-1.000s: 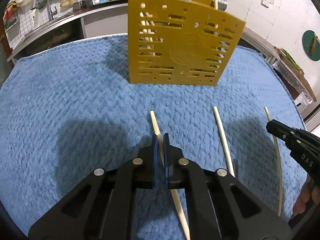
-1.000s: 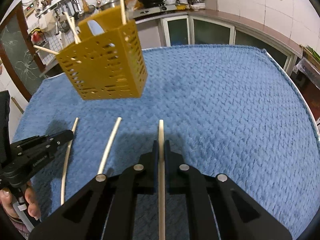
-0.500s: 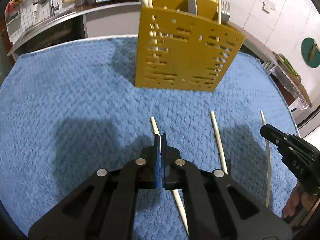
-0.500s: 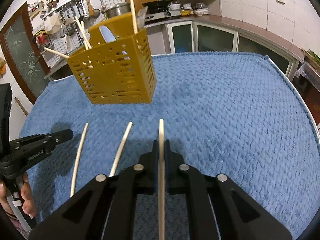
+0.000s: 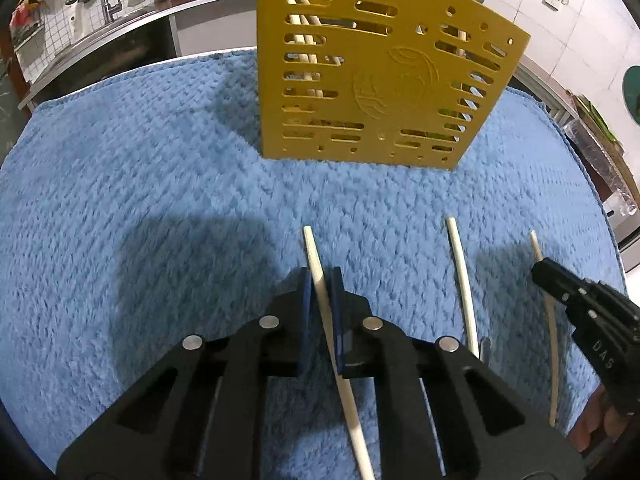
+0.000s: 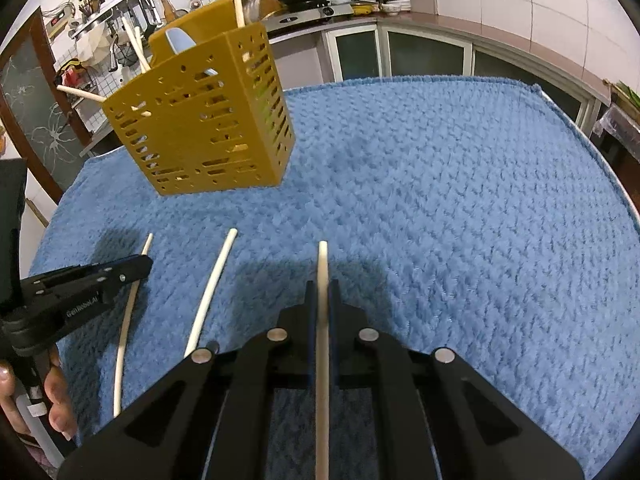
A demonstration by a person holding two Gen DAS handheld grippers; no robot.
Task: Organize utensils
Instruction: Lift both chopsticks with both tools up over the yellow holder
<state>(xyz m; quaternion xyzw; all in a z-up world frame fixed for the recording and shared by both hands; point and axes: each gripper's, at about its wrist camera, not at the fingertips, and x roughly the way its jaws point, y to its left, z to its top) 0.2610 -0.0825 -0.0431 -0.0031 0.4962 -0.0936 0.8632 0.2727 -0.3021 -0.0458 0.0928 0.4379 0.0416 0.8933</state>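
A yellow slotted utensil holder (image 5: 384,76) stands on the blue towel, with chopsticks and a fork in it; it also shows in the right wrist view (image 6: 204,124). My left gripper (image 5: 320,280) is shut on a pale chopstick (image 5: 316,264), its tip pointing at the holder. My right gripper (image 6: 323,292) is shut on another pale chopstick (image 6: 322,268). One loose chopstick (image 5: 462,276) lies on the towel between the two grippers; it also shows in the right wrist view (image 6: 212,284).
The blue towel (image 6: 440,200) covers the table. Kitchen counter, stove and hanging tools (image 6: 320,4) lie behind. The table's right edge (image 6: 592,148) drops off. The right gripper shows in the left wrist view (image 5: 588,312).
My left gripper has closed on its chopstick and lifted it toward the holder, which now looks larger and closer. My right gripper has kept its chopstick and moved slightly forward.
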